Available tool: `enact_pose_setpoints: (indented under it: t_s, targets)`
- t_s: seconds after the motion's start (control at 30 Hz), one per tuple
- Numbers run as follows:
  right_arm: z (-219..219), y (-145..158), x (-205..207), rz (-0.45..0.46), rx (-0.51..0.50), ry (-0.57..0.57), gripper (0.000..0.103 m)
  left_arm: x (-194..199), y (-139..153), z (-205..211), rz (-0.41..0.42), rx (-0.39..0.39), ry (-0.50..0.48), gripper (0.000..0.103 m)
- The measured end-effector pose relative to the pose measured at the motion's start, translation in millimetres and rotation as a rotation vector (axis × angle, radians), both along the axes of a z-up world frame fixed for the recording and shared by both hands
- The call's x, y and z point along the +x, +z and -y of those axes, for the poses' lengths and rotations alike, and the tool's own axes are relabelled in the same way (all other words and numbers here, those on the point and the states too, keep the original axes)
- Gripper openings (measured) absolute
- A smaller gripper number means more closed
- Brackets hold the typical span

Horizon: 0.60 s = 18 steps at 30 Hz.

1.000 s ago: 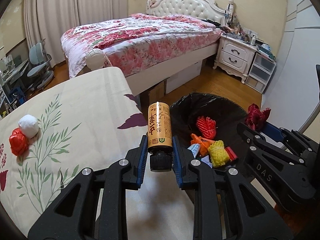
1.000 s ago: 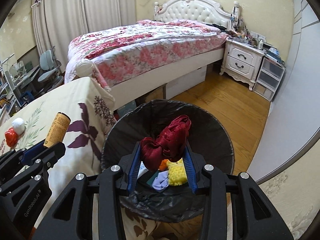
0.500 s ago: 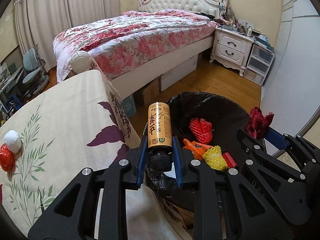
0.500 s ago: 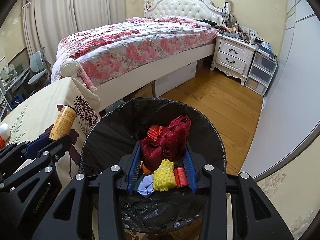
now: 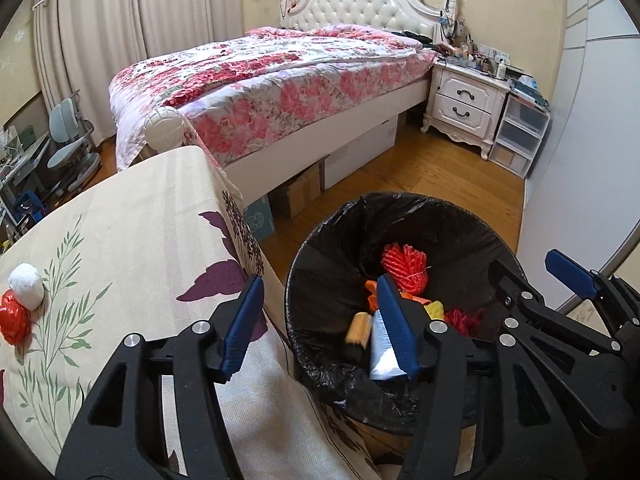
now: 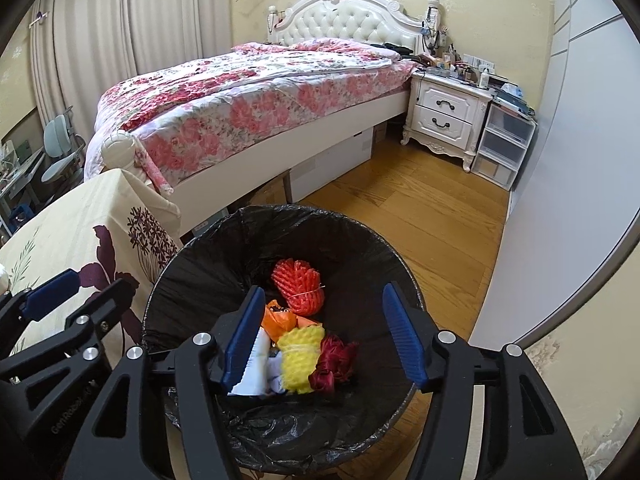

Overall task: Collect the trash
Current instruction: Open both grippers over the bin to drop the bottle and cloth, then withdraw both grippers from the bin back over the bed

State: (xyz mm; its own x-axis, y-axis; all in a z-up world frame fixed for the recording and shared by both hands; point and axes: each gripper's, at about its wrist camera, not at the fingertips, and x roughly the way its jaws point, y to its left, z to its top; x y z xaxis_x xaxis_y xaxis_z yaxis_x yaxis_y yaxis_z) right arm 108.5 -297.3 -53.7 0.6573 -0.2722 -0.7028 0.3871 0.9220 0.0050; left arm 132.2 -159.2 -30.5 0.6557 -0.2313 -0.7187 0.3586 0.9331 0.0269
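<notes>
Far left of the left wrist view: worktop under a cream cloth printed with green leaves and purple flowers. Near its left edge, a white ball touching a red crumpled wad; both lie on the cloth, well apart from the bin.

Left hand-held gripper: jaws opening, blue pads spread, nothing between them. It straddles the worktop's right edge and the bin rim, left pad over the cloth, right pad over the bin's interior.

Just right of the worktop: round bin lined with a black bag, standing on the wooden floor. Inside, seen from the left wrist: a tan bottle, blurred, low against the near left wall; beside it a white-and-blue packet; behind, an orange scrap and a red net ball.

Right wrist view gives the bin's contents more clearly: red net ball toward the back, orange scrap in front of it, yellow net wad at centre, dark red net bundle touching its right side.

Right hand-held gripper: jaws opening, pads wide, empty, poised over the bin with the trash below the gap.

Background: bed with a floral quilt, white nightstand to its right.
</notes>
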Motion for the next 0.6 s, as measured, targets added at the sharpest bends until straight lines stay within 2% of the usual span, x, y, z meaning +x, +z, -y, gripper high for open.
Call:
enact_pose_setpoints:
  t_s: [0.07, 0.33, 0.6]
  targets:
    - [-0.4, 0.7, -0.9, 0.001, -0.004, -0.003, 0.062, -1.5, 2.6, -2.6, 0.011, 0.002, 0.005, 0.066]
    - [-2.0, 4.4, -6.2, 0.012, -0.019, -0.015, 0.074, -5.6, 11.6, -22.7, 0.024, -0.011, 0.052, 0.078]
    - [-1.8, 6.0, -12.1, 0.015, 0.008, -0.021, 0.078, -12.5, 11.3, -50.1, 0.020, -0.006, 0.105, 0.078]
